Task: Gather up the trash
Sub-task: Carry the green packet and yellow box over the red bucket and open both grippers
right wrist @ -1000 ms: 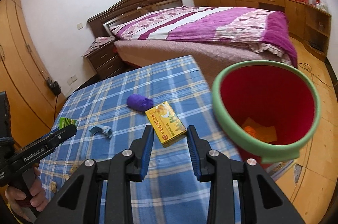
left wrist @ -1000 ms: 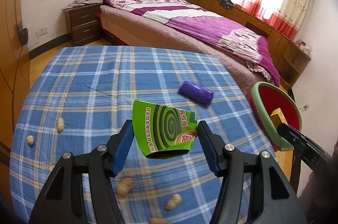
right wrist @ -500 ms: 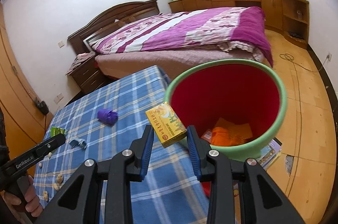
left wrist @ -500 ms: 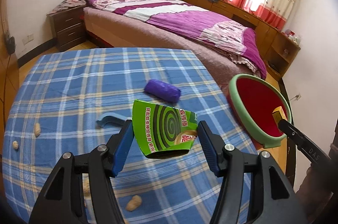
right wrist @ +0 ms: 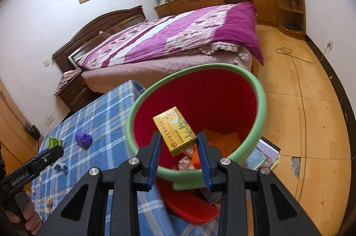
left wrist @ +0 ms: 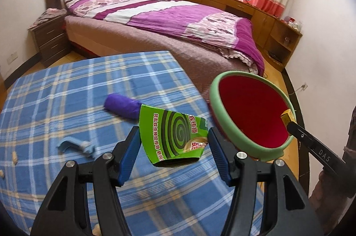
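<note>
My left gripper [left wrist: 174, 144] is shut on a torn green mosquito-coil box [left wrist: 174, 138] and holds it above the blue plaid table [left wrist: 66, 89], near the table's right edge. My right gripper [right wrist: 179, 143] is shut on a small yellow box [right wrist: 174, 133] and holds it over the mouth of the red bin with a green rim [right wrist: 251, 84]. The bin [left wrist: 251, 111] stands by the table's right edge, with orange wrappers [right wrist: 222, 140] inside. A purple wad [left wrist: 122, 105] and a pale blue scrap [left wrist: 76, 145] lie on the table.
Peanut shells [left wrist: 14, 155] are scattered along the table's left and near edges. A bed with a purple cover [left wrist: 166, 11] stands beyond the table. Books [right wrist: 264, 154] lie on the wooden floor beside the bin. A nightstand [left wrist: 47, 37] is at the left.
My right gripper carried the yellow box from above the table to over the bin's mouth. My left gripper moved right toward the bin, still holding the green box.
</note>
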`<state>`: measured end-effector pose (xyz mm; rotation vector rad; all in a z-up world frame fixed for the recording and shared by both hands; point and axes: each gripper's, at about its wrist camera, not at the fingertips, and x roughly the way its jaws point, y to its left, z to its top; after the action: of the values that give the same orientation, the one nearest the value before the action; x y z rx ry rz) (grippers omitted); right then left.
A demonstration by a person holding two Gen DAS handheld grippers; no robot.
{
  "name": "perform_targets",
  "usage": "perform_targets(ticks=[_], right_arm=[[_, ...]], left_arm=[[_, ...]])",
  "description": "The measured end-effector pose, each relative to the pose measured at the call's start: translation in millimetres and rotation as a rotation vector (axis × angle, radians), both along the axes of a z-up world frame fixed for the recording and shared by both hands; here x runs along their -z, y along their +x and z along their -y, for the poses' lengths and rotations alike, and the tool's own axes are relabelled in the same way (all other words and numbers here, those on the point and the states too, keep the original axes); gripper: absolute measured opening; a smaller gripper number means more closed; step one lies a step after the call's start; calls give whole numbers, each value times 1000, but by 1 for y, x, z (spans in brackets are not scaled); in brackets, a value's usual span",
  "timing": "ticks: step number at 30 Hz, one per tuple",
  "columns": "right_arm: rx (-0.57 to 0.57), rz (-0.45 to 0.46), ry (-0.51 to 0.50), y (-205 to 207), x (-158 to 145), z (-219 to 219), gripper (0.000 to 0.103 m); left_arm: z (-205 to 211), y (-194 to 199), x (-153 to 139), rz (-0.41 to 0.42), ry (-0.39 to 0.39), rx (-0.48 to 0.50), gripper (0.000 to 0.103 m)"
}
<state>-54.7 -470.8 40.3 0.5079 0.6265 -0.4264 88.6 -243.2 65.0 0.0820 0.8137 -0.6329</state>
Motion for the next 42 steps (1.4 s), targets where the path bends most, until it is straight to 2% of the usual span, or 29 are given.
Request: perform_targets(ticks=[14, 33, 42], right_arm=[[47, -7, 39, -3, 15, 39, 38], [88, 31, 70, -23, 18, 59, 44], [105, 29, 88, -26, 22, 63, 44]], left_arm=[[59, 5, 9, -12, 20, 84, 62], [127, -5, 23, -29, 42, 221, 62], [142, -10, 29, -49, 62, 256, 63]])
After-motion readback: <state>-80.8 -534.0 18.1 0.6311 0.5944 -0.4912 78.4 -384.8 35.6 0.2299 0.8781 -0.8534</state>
